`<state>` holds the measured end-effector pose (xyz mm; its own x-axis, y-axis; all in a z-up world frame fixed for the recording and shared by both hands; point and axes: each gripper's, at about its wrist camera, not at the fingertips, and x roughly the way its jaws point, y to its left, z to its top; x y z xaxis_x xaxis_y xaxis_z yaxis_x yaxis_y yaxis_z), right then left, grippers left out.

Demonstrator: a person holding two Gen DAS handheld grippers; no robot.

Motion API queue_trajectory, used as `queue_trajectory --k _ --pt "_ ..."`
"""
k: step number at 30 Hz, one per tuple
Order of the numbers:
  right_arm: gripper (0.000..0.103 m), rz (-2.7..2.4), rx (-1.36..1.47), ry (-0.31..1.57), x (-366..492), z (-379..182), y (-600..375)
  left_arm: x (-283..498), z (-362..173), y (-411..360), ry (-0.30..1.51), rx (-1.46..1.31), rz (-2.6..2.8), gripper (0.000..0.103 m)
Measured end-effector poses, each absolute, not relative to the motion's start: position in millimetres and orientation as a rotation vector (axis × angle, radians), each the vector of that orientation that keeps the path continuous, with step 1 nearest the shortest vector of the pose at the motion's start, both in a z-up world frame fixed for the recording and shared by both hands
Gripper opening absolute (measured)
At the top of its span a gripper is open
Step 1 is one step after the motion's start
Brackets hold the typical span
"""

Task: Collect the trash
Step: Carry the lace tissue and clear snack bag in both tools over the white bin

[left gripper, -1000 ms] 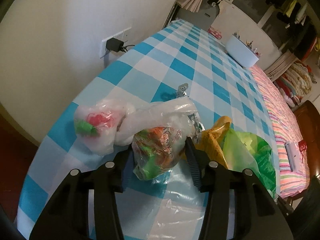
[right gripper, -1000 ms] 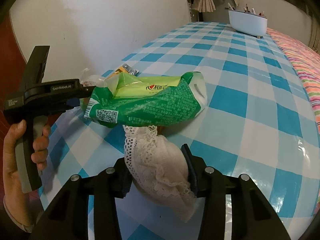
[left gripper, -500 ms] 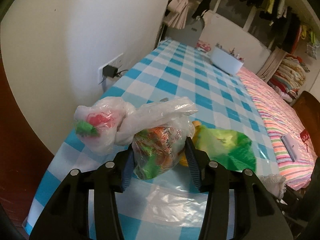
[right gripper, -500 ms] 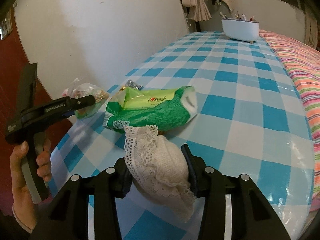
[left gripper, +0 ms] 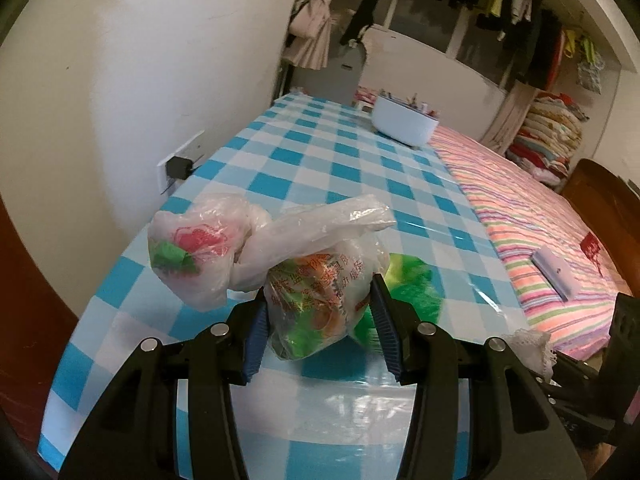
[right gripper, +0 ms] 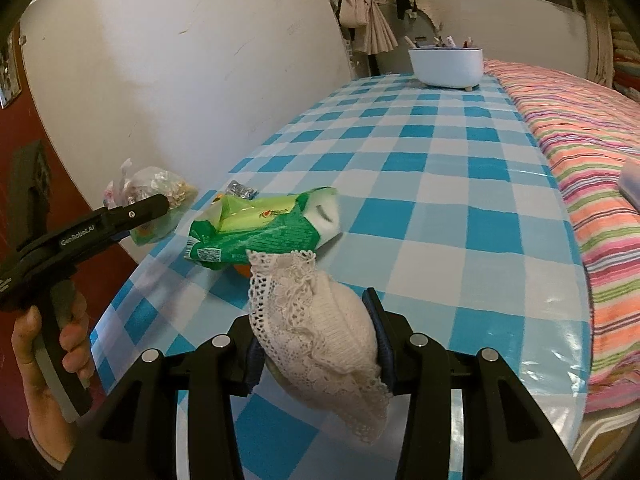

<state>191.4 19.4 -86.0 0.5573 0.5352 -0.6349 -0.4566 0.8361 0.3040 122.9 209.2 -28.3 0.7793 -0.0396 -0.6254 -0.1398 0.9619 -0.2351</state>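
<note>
Trash bag (left gripper: 320, 296) clamped (left hand-held gripper (left gripper: 320, 332)) — near table edge (left gripper: 80, 344).

The left gripper (left gripper: 318, 330) is matte black plastic with two angular, branching arms. Round silver screw heads sit at each arm's joints, and ribbed blue pads line the inner faces of the jaws. The right gripper (right gripper: 318, 346) has the same build: black arms, silver screws, blue pads. Seen side-on from the right wrist, the left one shows a black pistol-style body with white "GenRobot.AI" lettering and a grey handle.
</note>
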Motion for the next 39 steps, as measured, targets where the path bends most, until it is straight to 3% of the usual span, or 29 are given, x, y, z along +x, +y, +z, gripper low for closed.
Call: queue_trajectory --k 39 --pt "0.043 0.331 0.200 0.708 139.9 -66.4 -136.7 139.6 -34.9 16.3 0.698 -0.060 -0.256 0.046"
